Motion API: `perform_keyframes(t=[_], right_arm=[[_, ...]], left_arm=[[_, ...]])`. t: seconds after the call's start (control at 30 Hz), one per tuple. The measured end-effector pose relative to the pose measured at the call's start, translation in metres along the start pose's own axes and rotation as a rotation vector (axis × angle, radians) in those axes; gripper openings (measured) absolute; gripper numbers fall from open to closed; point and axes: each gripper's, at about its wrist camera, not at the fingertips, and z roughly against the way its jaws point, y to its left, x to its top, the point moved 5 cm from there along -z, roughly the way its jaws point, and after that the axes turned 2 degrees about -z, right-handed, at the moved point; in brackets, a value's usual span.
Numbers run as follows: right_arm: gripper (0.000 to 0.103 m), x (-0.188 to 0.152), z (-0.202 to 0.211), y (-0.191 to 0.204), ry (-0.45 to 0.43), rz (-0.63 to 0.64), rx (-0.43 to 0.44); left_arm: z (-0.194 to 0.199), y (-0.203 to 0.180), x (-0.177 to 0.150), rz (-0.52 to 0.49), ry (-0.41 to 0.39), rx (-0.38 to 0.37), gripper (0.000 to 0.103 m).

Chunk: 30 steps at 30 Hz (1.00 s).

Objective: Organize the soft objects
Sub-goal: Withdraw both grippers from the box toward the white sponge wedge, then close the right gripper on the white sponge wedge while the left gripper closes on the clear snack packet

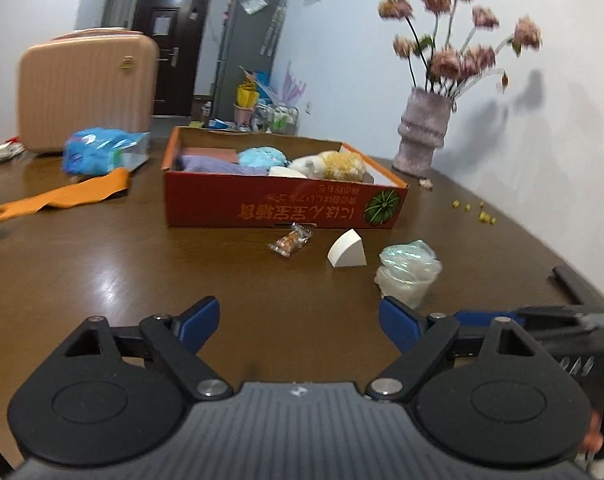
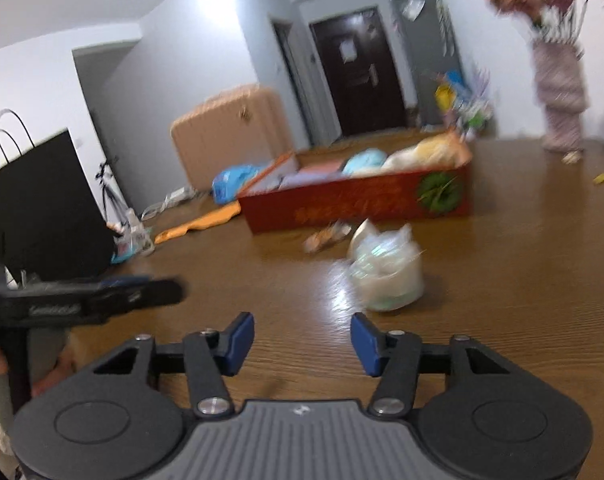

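A red cardboard box [image 1: 261, 204] on the brown table holds a purple cloth, a blue soft ball [image 1: 261, 157] and a plush toy [image 1: 334, 164]. It also shows in the right wrist view [image 2: 342, 200]. In front of it lie a white wedge sponge [image 1: 346, 255], a snack wrapper [image 1: 289, 240] and a crumpled clear bag [image 1: 408, 270], which the right wrist view [image 2: 386, 276] shows too. My left gripper [image 1: 299, 326] is open and empty above the table. My right gripper [image 2: 302, 342] is open and empty, just short of the bag.
A vase of pink flowers [image 1: 422, 136] stands at the back right. An orange cloth strip [image 1: 61, 196], a blue plastic bag [image 1: 101, 150] and a pink suitcase [image 1: 85, 88] are at the left. A black paper bag [image 2: 37, 208] stands at the far left.
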Motion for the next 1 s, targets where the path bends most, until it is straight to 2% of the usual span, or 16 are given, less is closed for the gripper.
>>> perform_keyframes(t=[0.07, 0.17, 0.33, 0.47, 0.53, 0.57, 0.63, 0.67, 0.73, 0.9, 1.0], right_arm=[[0.051, 0.003, -0.029, -0.004, 0.028, -0.018, 0.004], [0.051, 0.018, -0.062, -0.019, 0.029, -0.052, -0.046], [0.052, 0.051, -0.087, -0.042, -0.041, -0.040, -0.162], [0.052, 0.063, -0.101, -0.046, -0.045, -0.006, -0.153], [0.051, 0.065, -0.108, -0.044, -0.044, 0.026, -0.162], [0.050, 0.065, -0.111, -0.044, -0.036, 0.035, -0.161], [0.033, 0.067, -0.118, -0.045, -0.020, 0.042, -0.152], [0.028, 0.067, -0.121, -0.045, -0.009, 0.049, -0.151], [0.026, 0.067, -0.124, -0.043, -0.017, 0.072, -0.159], [0.023, 0.068, -0.123, -0.044, -0.022, 0.062, -0.156], [0.023, 0.067, -0.108, -0.040, -0.041, 0.054, -0.154]], left_arm=[[-0.028, 0.000, 0.009, -0.038, 0.015, 0.003, 0.082], [-0.071, 0.005, 0.022, -0.078, 0.052, 0.014, 0.075], [-0.126, 0.013, 0.041, -0.133, 0.088, -0.007, 0.072], [-0.152, 0.015, 0.046, -0.140, 0.121, -0.057, 0.067], [-0.161, 0.016, 0.043, -0.135, 0.149, -0.080, 0.053], [-0.164, 0.017, 0.042, -0.135, 0.162, -0.089, 0.037], [-0.167, 0.017, 0.043, -0.134, 0.156, -0.093, 0.026], [-0.167, 0.018, 0.043, -0.129, 0.156, -0.099, 0.024], [-0.167, 0.017, 0.042, -0.130, 0.152, -0.099, 0.023], [-0.160, 0.012, 0.044, -0.149, 0.141, -0.070, 0.021], [-0.138, 0.005, 0.047, -0.133, 0.106, -0.071, 0.021]])
